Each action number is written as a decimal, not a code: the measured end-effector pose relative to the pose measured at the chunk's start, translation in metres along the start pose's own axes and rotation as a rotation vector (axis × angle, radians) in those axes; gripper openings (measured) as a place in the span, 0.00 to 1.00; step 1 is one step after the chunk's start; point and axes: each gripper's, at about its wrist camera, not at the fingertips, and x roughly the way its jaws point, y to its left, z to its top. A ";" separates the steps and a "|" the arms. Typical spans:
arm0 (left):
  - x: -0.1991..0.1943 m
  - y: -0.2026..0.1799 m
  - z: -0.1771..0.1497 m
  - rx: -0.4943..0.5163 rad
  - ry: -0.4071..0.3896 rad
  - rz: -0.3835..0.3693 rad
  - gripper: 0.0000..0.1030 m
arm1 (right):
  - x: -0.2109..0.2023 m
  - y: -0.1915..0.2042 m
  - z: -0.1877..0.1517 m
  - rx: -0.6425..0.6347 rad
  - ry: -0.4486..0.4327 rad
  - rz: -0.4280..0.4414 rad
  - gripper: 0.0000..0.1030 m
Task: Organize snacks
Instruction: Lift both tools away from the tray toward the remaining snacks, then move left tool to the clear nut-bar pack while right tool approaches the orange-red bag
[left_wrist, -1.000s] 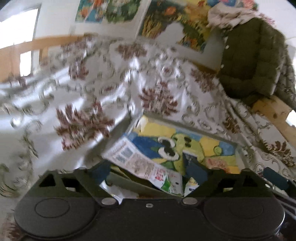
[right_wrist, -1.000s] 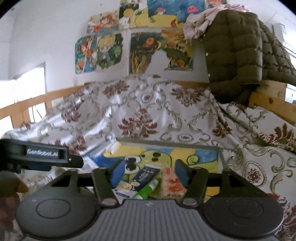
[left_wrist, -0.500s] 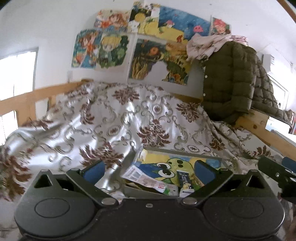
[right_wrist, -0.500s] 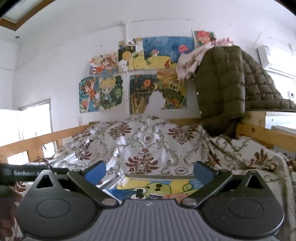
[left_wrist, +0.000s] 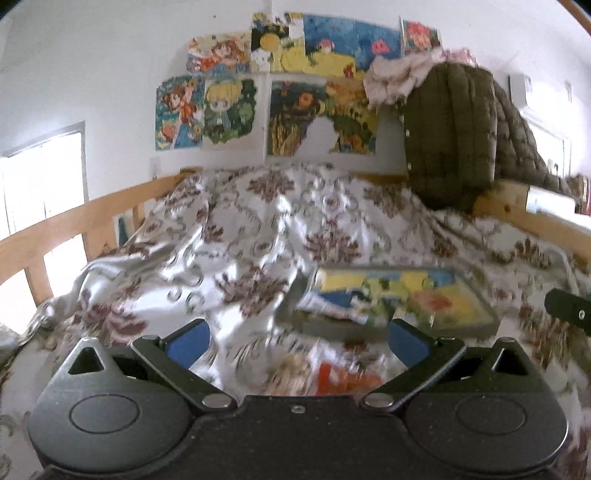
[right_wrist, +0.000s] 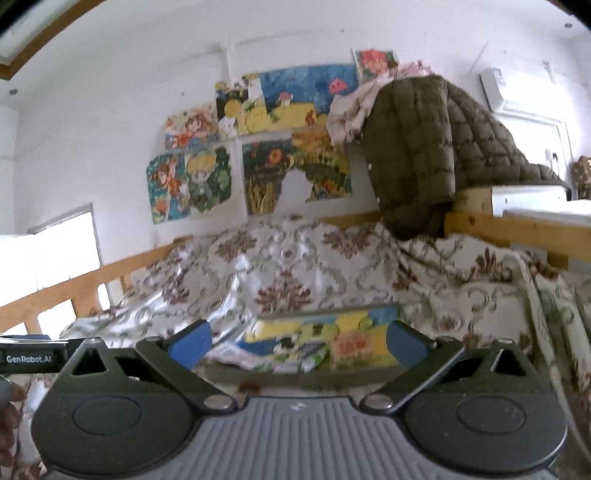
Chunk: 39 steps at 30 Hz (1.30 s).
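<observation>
A shallow grey tray (left_wrist: 343, 328) with a cartoon frog picture on its floor lies on the patterned bedspread (left_wrist: 258, 236). Several snack packets (left_wrist: 340, 310) lie inside it at its left end. Blurred loose snacks (left_wrist: 332, 376), orange and white, lie on the cloth just short of the tray. My left gripper (left_wrist: 297, 343) is open and empty, held back from the tray. In the right wrist view the tray (right_wrist: 295, 376) and its packets (right_wrist: 288, 354) lie ahead of my right gripper (right_wrist: 298, 343), which is wide open with nothing between its blue pads.
A wooden rail (left_wrist: 92, 210) bounds the bed on the left and a wooden frame (right_wrist: 517, 225) on the right. An olive quilted jacket (right_wrist: 417, 155) hangs at the back right. Posters (right_wrist: 258, 155) cover the wall. The left gripper's body (right_wrist: 29, 358) and a hand (right_wrist: 7, 406) show at the left.
Both grippers have drawn back from the tray and tilted up, so more wall shows. Both sets of jaws have widened, and the packets they stood over now lie in the tray.
</observation>
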 end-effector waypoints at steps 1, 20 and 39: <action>-0.002 0.004 -0.004 0.010 0.017 0.003 0.99 | -0.002 0.003 -0.003 -0.006 0.014 0.003 1.00; 0.006 0.036 -0.030 -0.040 0.216 0.066 0.99 | 0.009 0.059 -0.043 -0.167 0.257 0.083 1.00; 0.064 0.056 -0.024 -0.052 0.284 0.068 0.99 | 0.060 0.073 -0.050 -0.223 0.354 0.121 1.00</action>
